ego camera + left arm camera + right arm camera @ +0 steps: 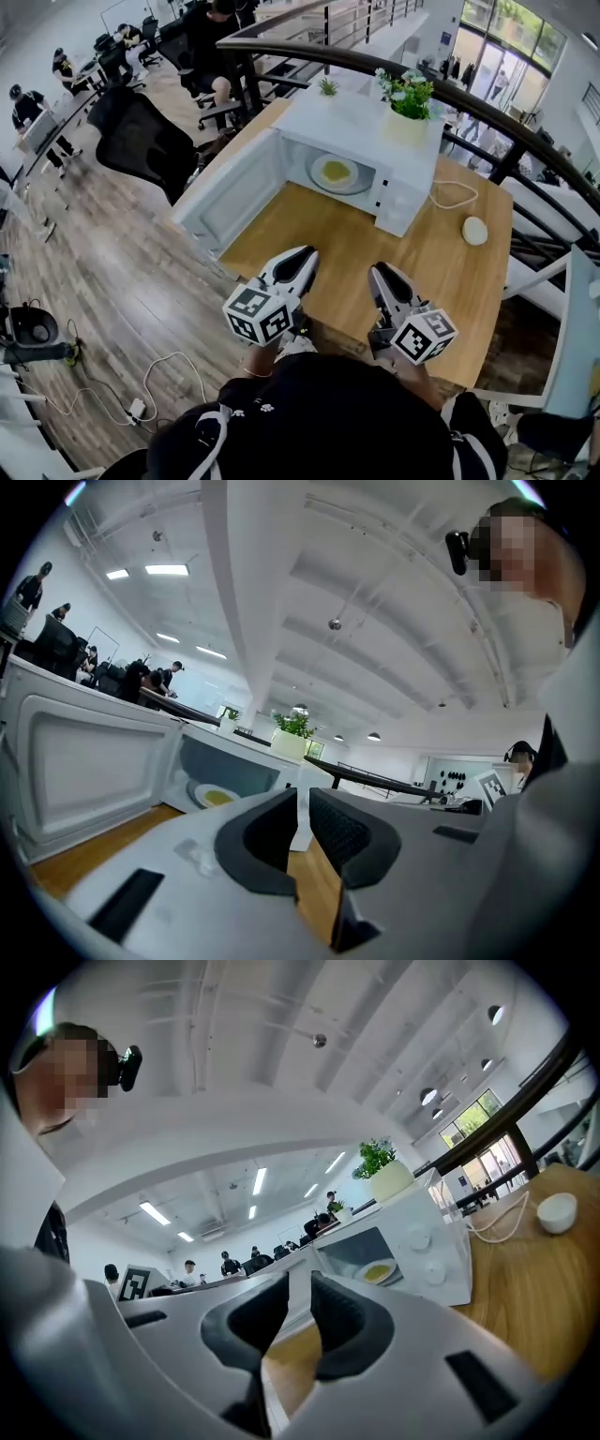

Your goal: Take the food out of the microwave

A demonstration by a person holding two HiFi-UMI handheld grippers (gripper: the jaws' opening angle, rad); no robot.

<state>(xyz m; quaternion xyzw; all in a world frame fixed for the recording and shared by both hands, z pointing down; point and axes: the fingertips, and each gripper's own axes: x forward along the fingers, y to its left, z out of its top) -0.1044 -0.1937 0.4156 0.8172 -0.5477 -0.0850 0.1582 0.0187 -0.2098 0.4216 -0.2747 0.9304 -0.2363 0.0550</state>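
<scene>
A white microwave [405,199] stands at the far side of the wooden table [319,239], its door [230,192] swung wide open to the left. Inside lies a white plate with yellow food [336,172], also seen in the left gripper view as the plate [217,797] and in the right gripper view as the plate [378,1271]. My left gripper [302,257] and right gripper [382,274] hover side by side over the table's near half, well short of the microwave. Both point toward it. The left gripper [302,803] and right gripper [300,1288] each have pads almost together, holding nothing.
A potted plant [410,105] sits on top of the microwave. To its right a white cable [455,195] and a small white round object [474,230] lie on the table. A black office chair [141,141] stands left of the table; a dark railing [487,117] runs behind.
</scene>
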